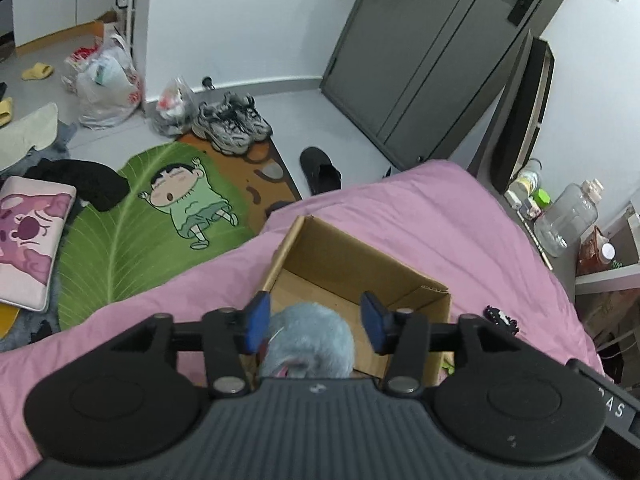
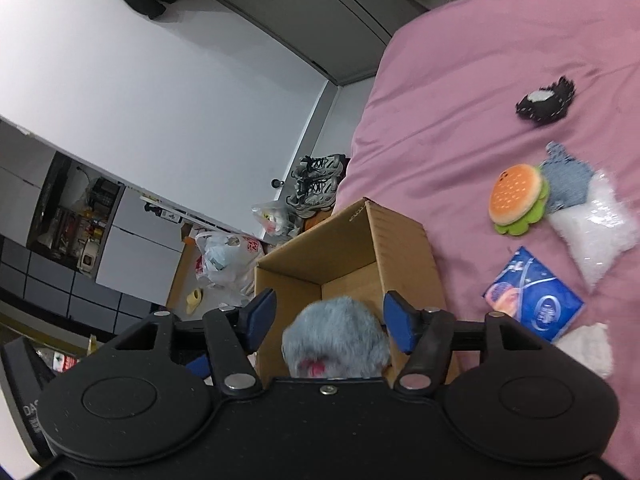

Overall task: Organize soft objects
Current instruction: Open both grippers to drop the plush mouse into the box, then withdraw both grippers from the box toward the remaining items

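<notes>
two fisheye views, each from a camera mounted on a handheld gripper and looking forward along its two blue fingers; the left wrist view looks steeply down from close above an open cardboard box (image 1: 352, 268) on a pink bed cover (image 1: 420, 208), facing the bed's edge, with the floor and a dark door (image 1: 432, 48) beyond; the right wrist view is rolled sideways, so the wall tilts across it; it too sits close above the cardboard box (image 2: 352, 248), with the pink bed cover (image 2: 460, 100) running off to the right; both views share the box, a grey furry toy (image 1: 308, 336) (image 2: 336, 332) between the fingers, the bed cover and a pair of sneakers (image 1: 232, 120) (image 2: 318, 184) on the floor
</notes>
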The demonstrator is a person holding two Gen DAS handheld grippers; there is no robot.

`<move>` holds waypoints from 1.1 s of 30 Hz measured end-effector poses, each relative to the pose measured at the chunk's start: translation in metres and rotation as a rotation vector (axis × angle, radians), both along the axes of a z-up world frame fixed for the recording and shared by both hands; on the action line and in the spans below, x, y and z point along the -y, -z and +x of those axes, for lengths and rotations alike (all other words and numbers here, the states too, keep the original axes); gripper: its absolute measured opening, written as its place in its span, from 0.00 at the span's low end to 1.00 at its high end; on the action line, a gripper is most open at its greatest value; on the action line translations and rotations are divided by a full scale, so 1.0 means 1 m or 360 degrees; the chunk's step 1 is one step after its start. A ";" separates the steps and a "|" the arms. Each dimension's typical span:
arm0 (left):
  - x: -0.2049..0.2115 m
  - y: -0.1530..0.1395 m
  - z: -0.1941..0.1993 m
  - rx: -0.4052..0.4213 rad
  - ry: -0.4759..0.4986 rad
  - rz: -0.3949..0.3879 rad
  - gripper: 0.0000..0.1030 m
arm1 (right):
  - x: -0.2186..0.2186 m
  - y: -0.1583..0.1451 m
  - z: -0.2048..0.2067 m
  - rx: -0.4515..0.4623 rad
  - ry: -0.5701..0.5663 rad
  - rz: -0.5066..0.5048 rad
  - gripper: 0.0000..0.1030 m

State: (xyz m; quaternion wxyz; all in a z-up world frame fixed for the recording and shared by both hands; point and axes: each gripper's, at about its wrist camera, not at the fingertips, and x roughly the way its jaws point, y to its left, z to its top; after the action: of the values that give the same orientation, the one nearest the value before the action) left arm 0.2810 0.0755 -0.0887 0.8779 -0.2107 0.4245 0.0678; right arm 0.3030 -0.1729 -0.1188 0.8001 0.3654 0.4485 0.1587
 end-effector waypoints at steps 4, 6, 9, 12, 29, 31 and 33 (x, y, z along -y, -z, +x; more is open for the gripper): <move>0.004 -0.014 -0.015 0.0014 -0.0031 0.0016 0.59 | 0.007 -0.013 -0.010 0.0011 -0.0030 -0.0024 0.61; 0.008 -0.022 -0.024 0.0032 -0.0024 0.0024 0.64 | 0.009 -0.022 -0.015 0.0027 -0.0048 -0.0051 0.63; 0.015 -0.032 -0.035 0.0058 -0.0036 0.0092 0.69 | 0.014 -0.034 -0.022 0.0062 -0.0075 -0.0099 0.67; 0.017 -0.041 -0.046 0.0079 -0.0079 0.0120 0.76 | 0.022 -0.049 -0.028 0.0108 -0.0090 -0.0148 0.79; 0.041 -0.074 -0.081 0.0148 -0.0058 0.0140 0.81 | 0.051 -0.078 -0.045 0.0224 -0.0281 -0.0517 0.96; 0.045 -0.075 -0.081 0.0100 -0.0046 0.0132 0.81 | 0.053 -0.079 -0.045 0.0226 -0.0299 -0.0562 0.96; 0.049 -0.076 -0.083 0.0096 -0.0024 0.0136 0.81 | 0.057 -0.079 -0.045 0.0219 -0.0323 -0.0595 0.96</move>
State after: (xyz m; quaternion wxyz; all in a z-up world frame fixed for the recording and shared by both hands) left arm 0.1983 0.0262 -0.0131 0.8980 -0.1782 0.3928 0.0862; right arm 0.2577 -0.2295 -0.0399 0.8625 0.1521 0.4488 0.1772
